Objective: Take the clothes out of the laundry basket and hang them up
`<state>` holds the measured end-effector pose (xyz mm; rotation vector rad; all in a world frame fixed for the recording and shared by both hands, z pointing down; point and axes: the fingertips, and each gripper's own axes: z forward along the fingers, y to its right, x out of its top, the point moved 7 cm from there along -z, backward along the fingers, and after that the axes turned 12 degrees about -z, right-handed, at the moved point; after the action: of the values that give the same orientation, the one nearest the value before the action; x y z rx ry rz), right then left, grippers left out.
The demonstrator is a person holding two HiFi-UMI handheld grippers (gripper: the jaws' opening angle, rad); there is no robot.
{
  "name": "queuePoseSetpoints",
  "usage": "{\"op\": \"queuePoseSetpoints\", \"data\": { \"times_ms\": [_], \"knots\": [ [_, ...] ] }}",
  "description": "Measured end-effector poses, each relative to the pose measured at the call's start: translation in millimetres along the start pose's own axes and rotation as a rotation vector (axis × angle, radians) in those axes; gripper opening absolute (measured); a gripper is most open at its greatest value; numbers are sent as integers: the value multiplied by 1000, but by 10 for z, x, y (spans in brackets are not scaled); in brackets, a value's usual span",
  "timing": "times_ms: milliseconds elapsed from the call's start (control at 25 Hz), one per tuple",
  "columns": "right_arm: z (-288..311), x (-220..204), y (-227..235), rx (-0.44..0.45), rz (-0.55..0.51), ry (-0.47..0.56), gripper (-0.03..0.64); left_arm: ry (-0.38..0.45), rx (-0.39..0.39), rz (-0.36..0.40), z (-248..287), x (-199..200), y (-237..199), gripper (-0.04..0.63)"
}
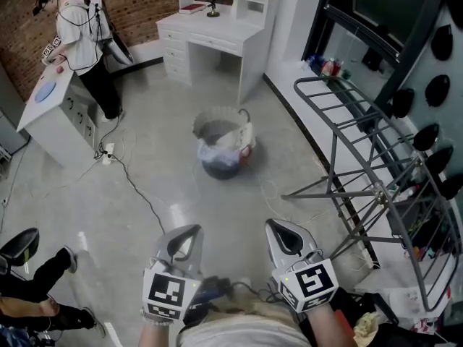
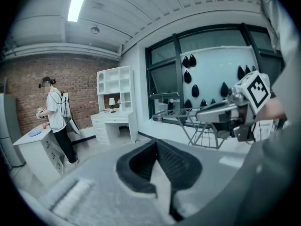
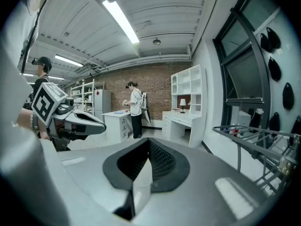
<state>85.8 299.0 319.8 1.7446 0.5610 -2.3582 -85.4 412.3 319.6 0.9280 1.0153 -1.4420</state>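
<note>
head view: clothes [image 1: 219,155] in laundry basket [image 1: 221,121]

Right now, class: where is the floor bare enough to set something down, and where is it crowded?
Bare: between basket and desk, and the wide patch on the basket's near side. Crowded: rack legs at right, cable trailing at left.

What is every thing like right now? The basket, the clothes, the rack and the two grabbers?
laundry basket: upright on the floor, clothes inside
clothes: piled in the basket, none taken out yet
drying rack: unfolded and standing, no clothes hung on it
left gripper: shut, holding nothing
right gripper: shut, holding nothing
</note>
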Motion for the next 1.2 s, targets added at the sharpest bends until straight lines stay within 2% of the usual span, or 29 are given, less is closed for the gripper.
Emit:
{"op": "queuePoseSetpoints", "data": {
  "times_ms": [480,520,560,760,1200],
  "knots": [
    [-24,32,-12,-6,41,28,8,15,-28,-34,7,4,34,-3],
    [-21,41,-11,-10,49,31,8,12,-36,-36,13,10,30,37],
    [-17,45,-17,-13,58,36,9,7,-42,-35,16,12,20,106],
    [9,72,-64,-34,83,33,106,7,-41,-12,-2,12,-83,120],
    [62,84,-193,-91,75,46,114,21,-56,25,-73,16,-323,127]
  ]
}}
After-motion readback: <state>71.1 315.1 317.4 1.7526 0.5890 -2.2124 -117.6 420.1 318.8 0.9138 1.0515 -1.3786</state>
